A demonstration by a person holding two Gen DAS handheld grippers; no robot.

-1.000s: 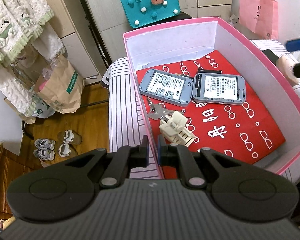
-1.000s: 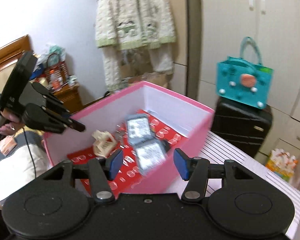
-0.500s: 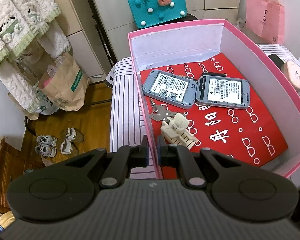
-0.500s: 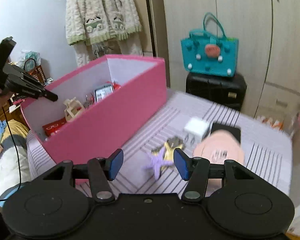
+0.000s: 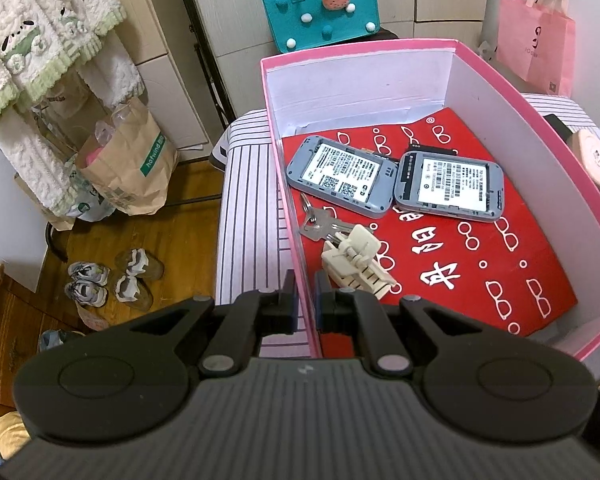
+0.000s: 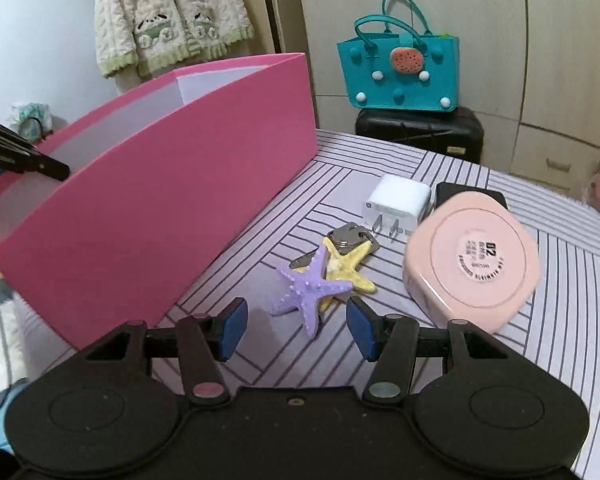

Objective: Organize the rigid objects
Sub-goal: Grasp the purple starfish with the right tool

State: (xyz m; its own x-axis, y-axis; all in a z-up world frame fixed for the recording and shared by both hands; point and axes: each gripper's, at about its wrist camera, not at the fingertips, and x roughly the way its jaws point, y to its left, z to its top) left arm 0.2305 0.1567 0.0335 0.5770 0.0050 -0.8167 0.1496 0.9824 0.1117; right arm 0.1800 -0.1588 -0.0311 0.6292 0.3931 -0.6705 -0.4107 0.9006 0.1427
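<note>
My left gripper (image 5: 305,300) is shut on the near left wall of the pink box (image 5: 284,184). Inside on a red sheet lie two grey devices (image 5: 340,180), (image 5: 450,186), a set of keys (image 5: 320,222) and a cream clip (image 5: 354,260). My right gripper (image 6: 296,326) is open, low over the striped table, with a purple starfish (image 6: 310,286) just ahead between the fingers. A yellow starfish (image 6: 350,264) lies under it, with keys (image 6: 350,236), a white charger (image 6: 396,202) and a pink square case (image 6: 470,260) beyond. The box's outer wall (image 6: 160,208) stands to the left.
A black flat item (image 6: 446,192) lies behind the pink case. A teal bag (image 6: 398,76) sits on a black suitcase (image 6: 420,132) past the table. On the floor at left are a paper bag (image 5: 130,168) and shoes (image 5: 112,276). A pink bag (image 5: 534,44) hangs at right.
My right gripper swung from over the box down to the table beside it and closer to the starfish. The left gripper stays clamped on the box wall.
</note>
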